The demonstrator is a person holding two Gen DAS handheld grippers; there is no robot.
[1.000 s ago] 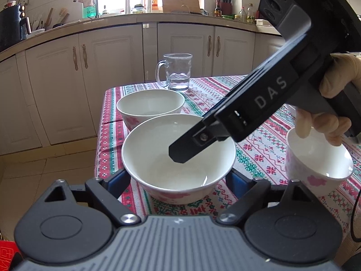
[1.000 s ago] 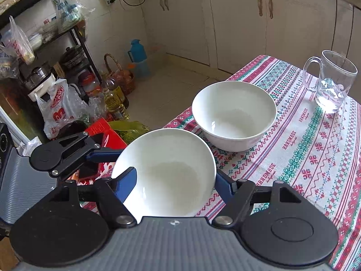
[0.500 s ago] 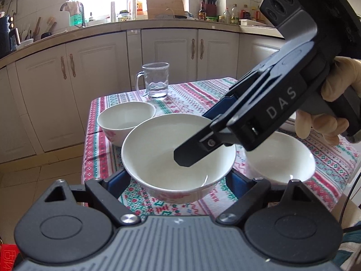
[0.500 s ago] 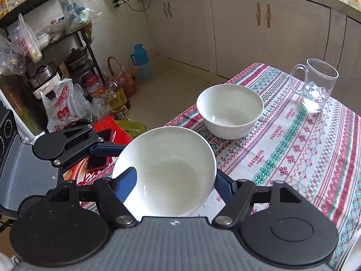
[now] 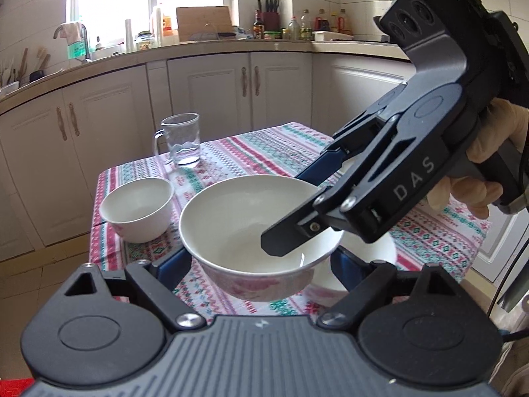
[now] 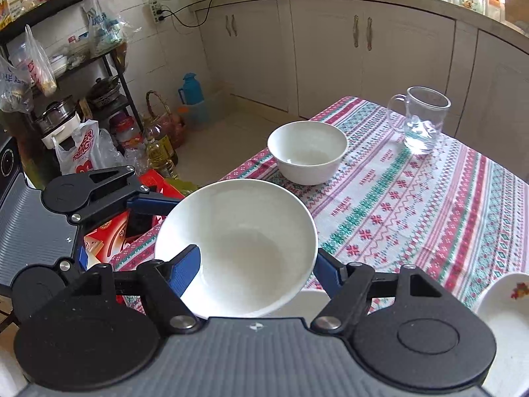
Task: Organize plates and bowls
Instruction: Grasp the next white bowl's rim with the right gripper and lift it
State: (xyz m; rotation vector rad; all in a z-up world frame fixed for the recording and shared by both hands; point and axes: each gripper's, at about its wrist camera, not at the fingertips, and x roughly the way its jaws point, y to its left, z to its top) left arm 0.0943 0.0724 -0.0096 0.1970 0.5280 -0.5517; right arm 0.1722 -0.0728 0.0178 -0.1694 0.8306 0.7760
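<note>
"DAS" on right hand-held gripper (image 5: 299,210)

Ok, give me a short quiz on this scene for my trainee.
1. True or false: the mug lies on its side.
2. Which tool has a finger inside the big bowl? A left, B right, C neither.
3. What covers the table?
Key: 1 false, it stands upright; 2 B, the right tool; 3 a patterned cloth.
</note>
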